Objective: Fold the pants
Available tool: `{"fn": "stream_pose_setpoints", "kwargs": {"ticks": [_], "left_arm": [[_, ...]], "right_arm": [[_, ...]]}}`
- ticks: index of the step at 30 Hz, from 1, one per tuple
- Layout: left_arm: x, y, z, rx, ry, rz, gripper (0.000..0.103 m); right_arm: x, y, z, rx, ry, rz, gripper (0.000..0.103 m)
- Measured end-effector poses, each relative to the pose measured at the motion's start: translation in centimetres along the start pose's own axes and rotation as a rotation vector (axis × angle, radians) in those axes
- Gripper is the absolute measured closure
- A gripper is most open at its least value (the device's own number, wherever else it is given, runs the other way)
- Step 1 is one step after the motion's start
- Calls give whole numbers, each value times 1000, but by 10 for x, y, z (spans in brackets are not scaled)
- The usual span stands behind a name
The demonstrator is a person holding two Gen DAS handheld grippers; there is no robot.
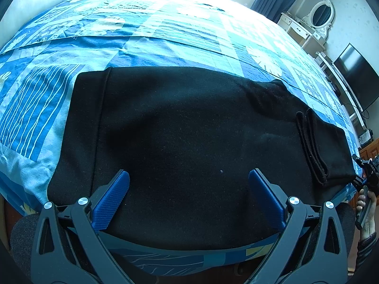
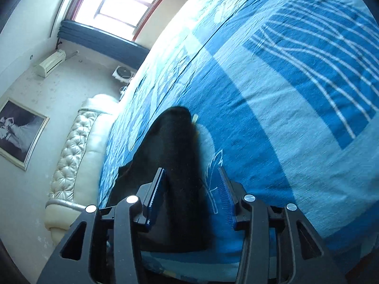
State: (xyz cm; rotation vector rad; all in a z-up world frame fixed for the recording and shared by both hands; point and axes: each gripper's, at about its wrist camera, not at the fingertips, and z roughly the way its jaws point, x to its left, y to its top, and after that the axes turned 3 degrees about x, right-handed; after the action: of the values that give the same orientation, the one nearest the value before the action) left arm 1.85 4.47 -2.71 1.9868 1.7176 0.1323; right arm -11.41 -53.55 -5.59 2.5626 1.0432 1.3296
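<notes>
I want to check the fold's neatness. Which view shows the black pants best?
The left wrist view: the black pants lie folded across the blue bedspread, outline and stacked edges visible. The right wrist view shows only a narrow dark end of them, running between the right tool's open fingers.

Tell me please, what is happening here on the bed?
A person with a gripper in each hand is folding black pants on a blue bedspread. The pants lie flat, with one end doubled over. The left gripper hangs open above them. The right gripper is open too, with the fabric between its fingers but not pinched.
</notes>
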Motion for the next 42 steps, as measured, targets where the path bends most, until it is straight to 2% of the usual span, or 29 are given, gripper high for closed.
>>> {"fn": "stream_pose_setpoints", "kwargs": {"ticks": [1, 2, 4, 7, 10, 13, 16, 21, 30, 34, 37, 39, 42], "left_arm": [[0, 0, 0, 0, 2, 1, 3], [0, 0, 0, 0, 3, 3, 3], [-1, 0, 0, -1, 6, 6, 3], [-2, 0, 0, -1, 9, 8, 3], [-2, -1, 1, -1, 14, 13, 3], [-3, -1, 1, 0, 18, 17, 3], [-3, -1, 1, 1, 17, 15, 3], [-4, -2, 2, 2, 28, 22, 3], [-5, -1, -1, 3, 30, 17, 3], [-1, 5, -11, 2, -17, -23, 3], [7, 14, -26, -30, -42, -45, 3], [15, 22, -43, -81, -49, -38, 3], [37, 33, -56, -127, -19, -36, 3]], "right_arm": [[7, 1, -7, -59, -24, -22, 54], [19, 0, -10, -90, -7, -56, 54], [48, -6, -6, -83, 50, -148, 54], [94, -28, 21, 33, 164, -275, 47], [118, -56, 59, 185, 263, -333, 47], [135, -85, 87, 285, 251, -419, 47], [144, -103, 97, 311, 218, -507, 42], [127, -97, 97, 312, 289, -450, 41], [129, -99, 95, 306, 288, -464, 41], [127, -100, 95, 305, 291, -462, 41], [126, -100, 95, 305, 295, -459, 41], [126, -100, 95, 305, 296, -459, 41], [127, -101, 95, 305, 297, -458, 41]]}}
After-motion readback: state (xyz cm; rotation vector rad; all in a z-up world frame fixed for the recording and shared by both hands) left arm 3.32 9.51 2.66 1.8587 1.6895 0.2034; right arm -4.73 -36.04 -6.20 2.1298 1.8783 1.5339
